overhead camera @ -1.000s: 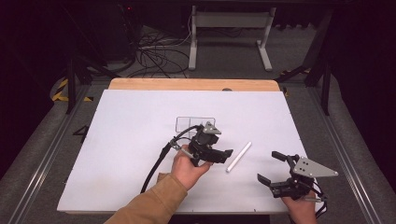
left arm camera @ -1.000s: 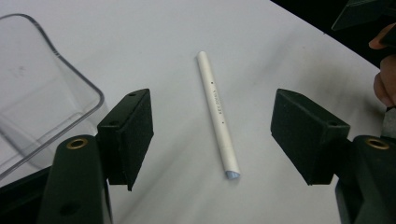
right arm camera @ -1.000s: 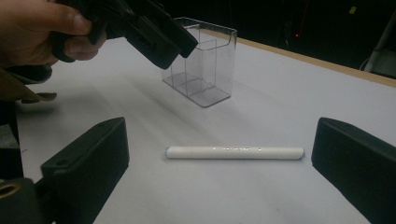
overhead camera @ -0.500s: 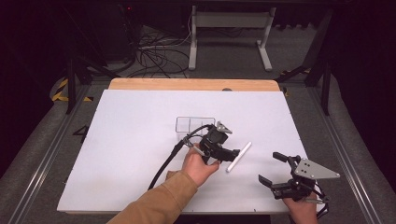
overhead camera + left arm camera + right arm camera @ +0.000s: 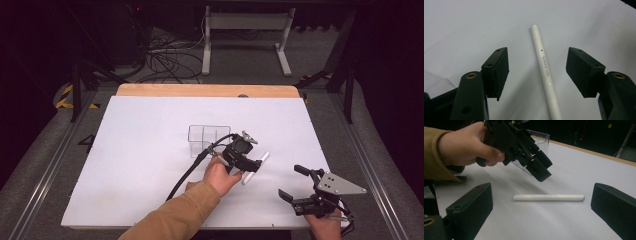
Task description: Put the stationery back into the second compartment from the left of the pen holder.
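Observation:
A white pen (image 5: 256, 167) lies flat on the white table sheet (image 5: 150, 150), right of centre. My left gripper (image 5: 248, 164) hovers just above it, open, tilted down over it. In the left gripper view the pen (image 5: 545, 70) runs between the spread jaws with printed lettering on its barrel, touching neither. My right gripper (image 5: 296, 183) rests open near the front right edge, apart from the pen. In the right gripper view the pen (image 5: 548, 197) lies crosswise beyond the open jaws, with the left gripper (image 5: 536, 166) above it.
A clear plastic box (image 5: 207, 139) with compartments stands just behind and left of the left gripper; it also appears in the right gripper view as the clear box (image 5: 541, 137). A wooden board edge (image 5: 205, 90) borders the table's far side. A black cable (image 5: 187, 175) trails from the left gripper.
My left gripper has moved right and a little away, from beside the pen to over it, jaws straddling the barrel. The right gripper has stayed in place.

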